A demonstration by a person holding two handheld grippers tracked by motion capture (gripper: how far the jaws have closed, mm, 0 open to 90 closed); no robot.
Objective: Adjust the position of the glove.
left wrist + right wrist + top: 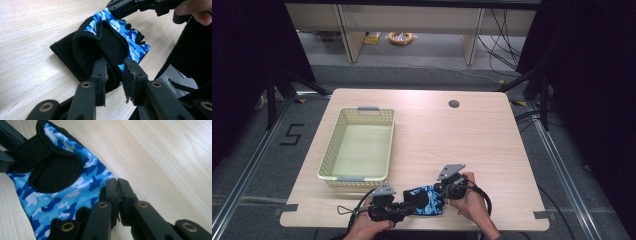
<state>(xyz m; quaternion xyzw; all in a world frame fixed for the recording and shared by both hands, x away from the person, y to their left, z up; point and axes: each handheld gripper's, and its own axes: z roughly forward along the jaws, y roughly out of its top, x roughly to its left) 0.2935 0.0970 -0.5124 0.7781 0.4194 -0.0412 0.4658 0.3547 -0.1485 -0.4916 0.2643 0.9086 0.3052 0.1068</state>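
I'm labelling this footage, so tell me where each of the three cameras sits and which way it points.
High view: above the person's side, looking forward and down at the table, basket and both hands.
Left gripper view: rides the left gripper, looking along its fingers at the glove's black strap.
Right gripper view: rides the right gripper, looking along its shut fingers at the camouflage fabric.
Shared: all three show the glove on the table.

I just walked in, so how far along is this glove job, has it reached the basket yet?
Nothing looks finished: the yellow basket is empty. In hand: the blue camouflage glove lies near the table's front edge, the right gripper shut on its edge, the left gripper around its black strap. Left, presumably: lifting it into the basket.
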